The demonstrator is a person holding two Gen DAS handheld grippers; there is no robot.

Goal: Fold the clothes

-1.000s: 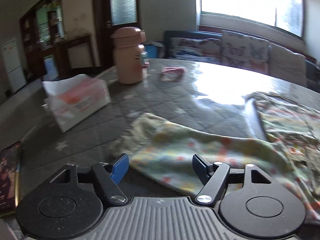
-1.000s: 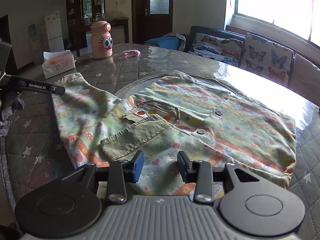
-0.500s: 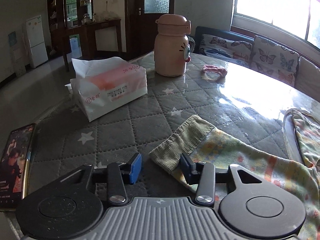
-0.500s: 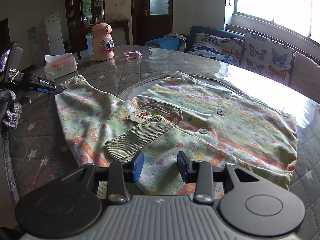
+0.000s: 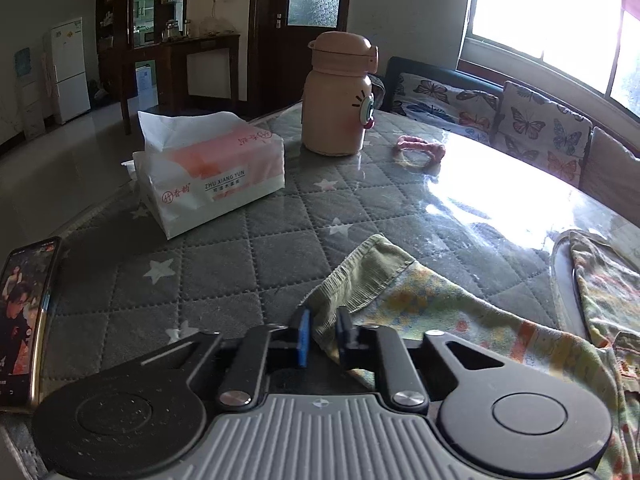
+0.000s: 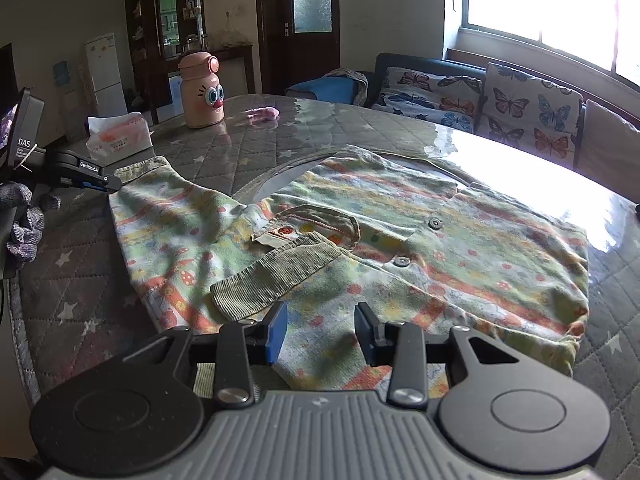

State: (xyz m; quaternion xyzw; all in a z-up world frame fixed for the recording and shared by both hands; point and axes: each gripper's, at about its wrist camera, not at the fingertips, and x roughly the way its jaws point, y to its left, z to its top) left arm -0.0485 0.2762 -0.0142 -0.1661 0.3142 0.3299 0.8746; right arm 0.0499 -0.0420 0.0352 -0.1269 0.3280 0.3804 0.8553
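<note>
Since a second ago the left tongs (image 5: 323, 334) have swung over to the sleeve's cuff (image 5: 360, 276) and their jaws have just been closing; they now pinch the corduroy cuff between the pads. From the left wrist view, left to right: a phone (image 5: 24, 312) lies at the table (image 5: 224, 276) edge, a tissue pack (image 5: 208, 176) stands behind it, then a pink bottle (image 5: 338, 96) and a pink hair tie (image 5: 420, 148). The sleeve runs right from the cuff toward the shirt (image 6: 400, 240). In the right wrist view the left tongs sit at far left on the cuff, and the patterned shirt lies flat on the table, front up, its other sleeve folded across the chest with that cuff near the right tongs (image 6: 320, 330). The right tongs hang just over the shirt's near edge, jaws partly spread, nothing between them.
</note>
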